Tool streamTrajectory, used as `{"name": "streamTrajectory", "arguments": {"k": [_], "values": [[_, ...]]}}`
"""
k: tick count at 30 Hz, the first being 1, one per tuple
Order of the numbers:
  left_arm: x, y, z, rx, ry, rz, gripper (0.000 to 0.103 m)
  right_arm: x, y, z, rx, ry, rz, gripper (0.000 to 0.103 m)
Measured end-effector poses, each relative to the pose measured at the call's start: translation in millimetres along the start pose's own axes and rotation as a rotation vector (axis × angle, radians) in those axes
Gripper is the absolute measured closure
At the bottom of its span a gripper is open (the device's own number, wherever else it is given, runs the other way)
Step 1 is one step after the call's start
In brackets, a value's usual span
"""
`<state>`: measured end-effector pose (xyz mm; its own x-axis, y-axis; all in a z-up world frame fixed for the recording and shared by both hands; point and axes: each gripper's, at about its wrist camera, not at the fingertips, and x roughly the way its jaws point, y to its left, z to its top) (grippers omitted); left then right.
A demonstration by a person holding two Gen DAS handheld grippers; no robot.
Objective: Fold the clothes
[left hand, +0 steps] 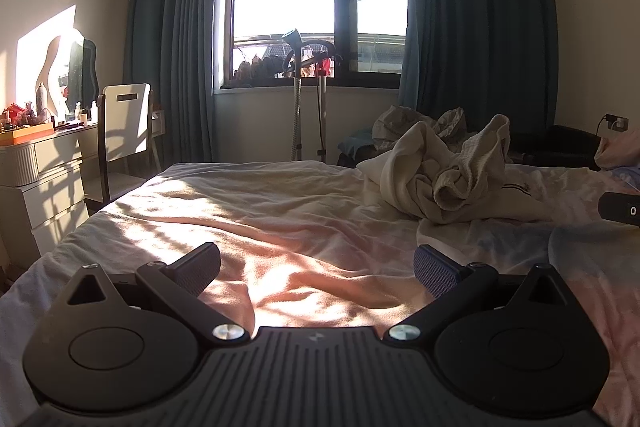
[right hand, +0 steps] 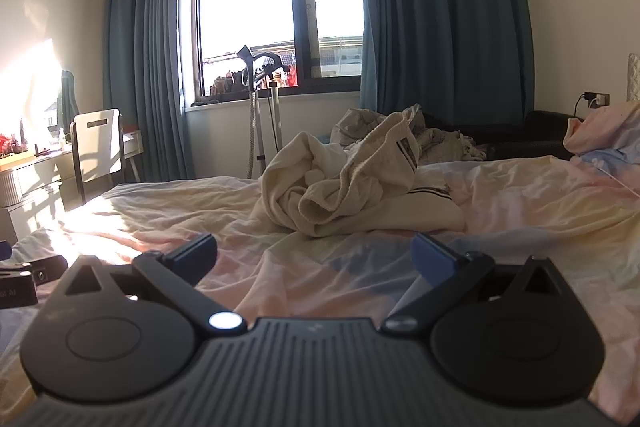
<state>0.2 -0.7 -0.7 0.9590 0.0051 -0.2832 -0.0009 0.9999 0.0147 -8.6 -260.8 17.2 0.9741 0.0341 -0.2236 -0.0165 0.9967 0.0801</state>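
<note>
A crumpled cream garment [left hand: 448,179] with ribbed cuffs and a dark stripe lies in a heap on the bed, ahead and to the right in the left wrist view. In the right wrist view the same cream garment [right hand: 344,183] sits straight ahead, a short way beyond the fingers. My left gripper [left hand: 316,267] is open, low over the pale sheet [left hand: 260,211], with nothing between its fingers. My right gripper [right hand: 314,255] is open too and holds nothing. The right gripper's body [left hand: 620,209] shows at the left wrist view's right edge. The left gripper's body [right hand: 24,281] shows at the right wrist view's left edge.
A second pile of pale laundry [right hand: 400,131] lies behind the garment at the bed's far side. A garment steamer stand [left hand: 298,99] is under the window. A white dresser [left hand: 44,167] and chair [left hand: 124,123] stand left of the bed. Pillows [right hand: 608,131] lie at right.
</note>
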Motion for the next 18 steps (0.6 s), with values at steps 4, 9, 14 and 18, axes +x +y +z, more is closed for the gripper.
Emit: {"name": "streamTrajectory", "arguments": {"k": [4,9,14,18], "values": [[1,-1,-1,0.003,-0.004,0.002,0.0,0,-2,1,-0.004,-0.003,-0.005,0.0],[2,-3,-3,0.006,-0.009,0.004,0.0,-4,12,-3,-0.035,-0.01,-0.006,0.0],[3,-6,-6,0.014,-0.011,0.003,0.0,1,3,-2,-0.007,-0.004,0.0,0.0],[2,-9,-7,0.016,-0.014,0.002,0.0,2,1,-3,0.0,0.004,-0.003,0.0]]}}
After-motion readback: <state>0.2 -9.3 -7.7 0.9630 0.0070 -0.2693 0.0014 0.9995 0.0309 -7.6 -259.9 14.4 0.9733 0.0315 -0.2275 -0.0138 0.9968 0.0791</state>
